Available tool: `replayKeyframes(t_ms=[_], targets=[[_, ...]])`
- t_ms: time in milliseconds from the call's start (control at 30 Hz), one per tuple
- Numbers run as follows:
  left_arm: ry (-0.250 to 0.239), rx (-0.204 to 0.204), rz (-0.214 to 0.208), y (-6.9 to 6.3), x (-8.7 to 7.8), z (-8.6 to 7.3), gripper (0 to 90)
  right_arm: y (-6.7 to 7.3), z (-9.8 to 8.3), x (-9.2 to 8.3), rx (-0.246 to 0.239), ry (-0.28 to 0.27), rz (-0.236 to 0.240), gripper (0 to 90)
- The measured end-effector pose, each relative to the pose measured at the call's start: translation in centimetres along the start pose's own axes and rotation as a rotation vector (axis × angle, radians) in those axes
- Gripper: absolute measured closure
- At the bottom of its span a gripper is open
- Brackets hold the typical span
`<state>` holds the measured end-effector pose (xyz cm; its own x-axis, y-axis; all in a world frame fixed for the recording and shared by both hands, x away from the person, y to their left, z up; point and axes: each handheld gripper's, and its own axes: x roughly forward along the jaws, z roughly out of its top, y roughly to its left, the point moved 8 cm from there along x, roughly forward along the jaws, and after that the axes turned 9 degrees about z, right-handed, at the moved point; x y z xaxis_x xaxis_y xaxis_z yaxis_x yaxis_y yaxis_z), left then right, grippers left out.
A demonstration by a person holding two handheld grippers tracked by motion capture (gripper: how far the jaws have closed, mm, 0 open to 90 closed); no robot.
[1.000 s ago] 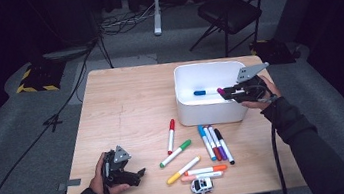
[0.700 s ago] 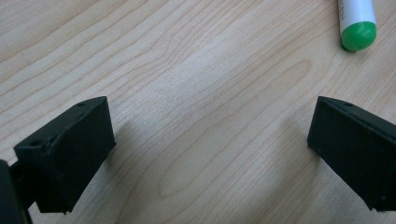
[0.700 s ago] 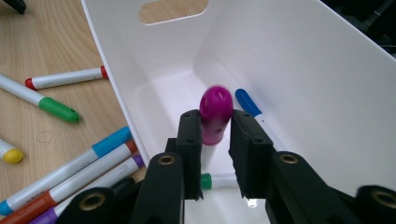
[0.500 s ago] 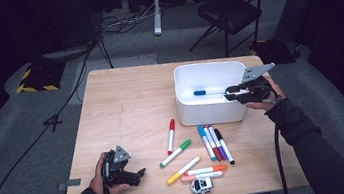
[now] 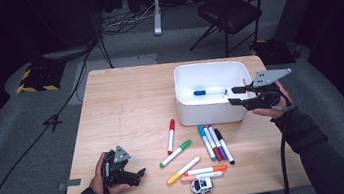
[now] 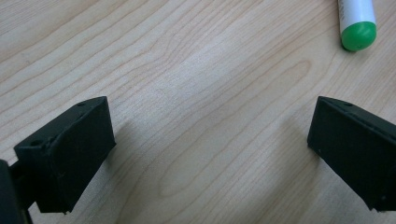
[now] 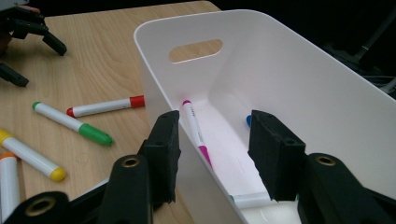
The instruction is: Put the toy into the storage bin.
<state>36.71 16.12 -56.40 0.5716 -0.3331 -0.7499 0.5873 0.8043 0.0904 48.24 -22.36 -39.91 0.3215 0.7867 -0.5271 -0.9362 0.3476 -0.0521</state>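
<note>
Right tool [image 5: 237, 96] hangs at the near right rim of the white plastic bin [image 5: 185, 77]; its jaws have just been opening and now stand apart with nothing between them, where a second ago they pinched a marker. That slim white marker with a magenta cap [image 7: 195, 128] lies inside the bin beside a blue-capped marker [image 5: 208, 91]. Left tool [image 5: 129, 176] rests wide open on the wooden worktop [image 5: 125, 98].
</note>
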Motion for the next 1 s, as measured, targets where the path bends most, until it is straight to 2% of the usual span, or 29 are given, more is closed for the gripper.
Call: replayKeyframes(t_ms=[100,200,233,367,400,467,500,733,800,1000], targets=[[0.000,0.000,0.000,0.0,0.0,0.0,0.9,1.5,-0.7,-0.6,-0.007,-0.015,-0.018,49.8],[0.000,0.000,0.000,0.0,0.0,0.0,0.9,2.6,-1.5,-0.6,-0.023,-0.018,-0.015,47.5],[0.000,0.000,0.000,0.0,0.0,0.0,0.9,3.1,-1.8,-0.5,-0.016,-0.020,-0.011,46.7],[0.000,0.001,0.003,0.0,0.0,0.0,0.9,4.0,-2.8,0.1,-0.010,-0.016,-0.011,43.7],[-0.001,0.002,0.005,0.0,0.0,0.0,0.9,4.5,-3.7,0.8,0.010,-0.006,-0.010,42.4],[-0.001,-0.001,0.000,0.0,0.0,0.0,0.9,4.9,-4.6,1.6,0.006,0.010,-0.010,40.8],[0.000,0.001,0.005,0.0,0.0,0.0,0.9,5.1,-5.0,2.1,0.021,0.022,-0.009,40.5],[-0.001,0.001,0.004,0.0,0.0,0.0,0.9,5.1,-8.1,5.0,0.086,0.095,-0.004,39.8],[-0.001,0.001,0.001,0.0,0.0,0.0,0.9,5.1,-8.7,5.7,0.112,0.097,0.005,39.9],[-0.005,-0.002,0.007,0.0,0.0,0.0,0.9,5.2,-10.0,7.4,0.123,0.131,0.010,40.8]])
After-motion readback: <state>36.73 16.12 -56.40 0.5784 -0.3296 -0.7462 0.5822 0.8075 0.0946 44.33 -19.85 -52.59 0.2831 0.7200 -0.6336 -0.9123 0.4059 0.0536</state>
